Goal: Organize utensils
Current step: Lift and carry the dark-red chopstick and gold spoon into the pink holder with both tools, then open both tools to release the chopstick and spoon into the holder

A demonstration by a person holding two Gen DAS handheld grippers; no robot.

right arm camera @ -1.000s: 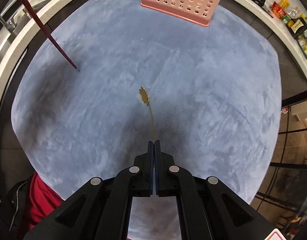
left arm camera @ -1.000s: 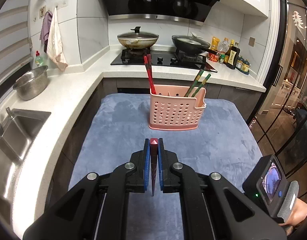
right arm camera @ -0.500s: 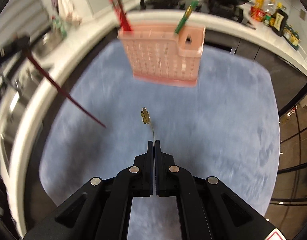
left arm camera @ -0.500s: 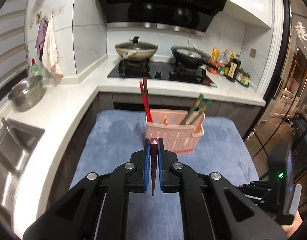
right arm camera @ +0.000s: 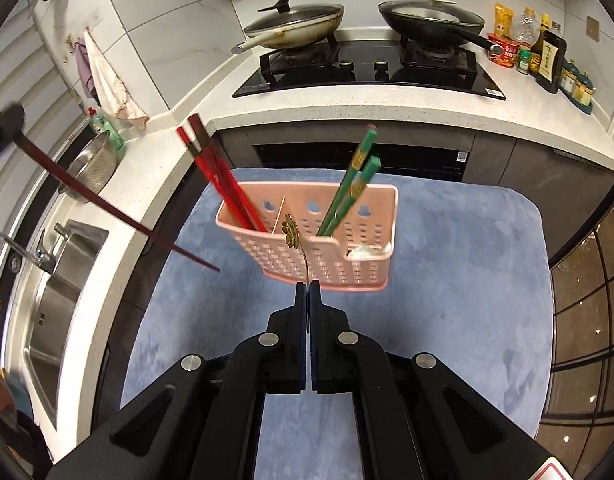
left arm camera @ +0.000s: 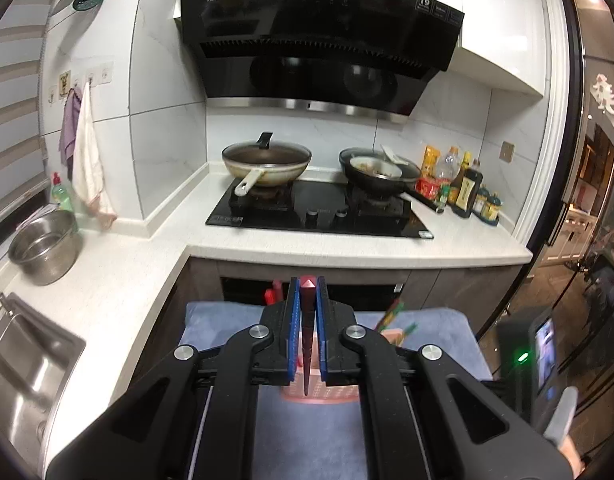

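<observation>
A pink perforated utensil basket (right arm camera: 327, 252) stands on the blue mat (right arm camera: 447, 300), with red chopsticks (right arm camera: 219, 176) in its left compartment and green chopsticks (right arm camera: 351, 184) further right. My right gripper (right arm camera: 308, 286) is shut on a thin gold utensil with a flower-shaped end (right arm camera: 291, 230), held up just in front of the basket. My left gripper (left arm camera: 307, 284) is shut on a dark red chopstick (left arm camera: 307, 340); that chopstick also shows in the right wrist view (right arm camera: 119, 220), raised left of the basket. In the left wrist view the basket (left arm camera: 319, 394) is mostly hidden behind the fingers.
A white L-shaped counter (right arm camera: 387, 108) wraps the mat, with a sink (right arm camera: 55, 288) and steel bowl (right arm camera: 93, 168) on the left. A stove with two pans (left arm camera: 267, 164) sits at the back, with bottles (left arm camera: 463, 188) at the right.
Both grippers have risen and tilted up from the mat. The right one carried the gold utensil up to the basket. The left one lifted its chopstick higher and nearer the basket.
</observation>
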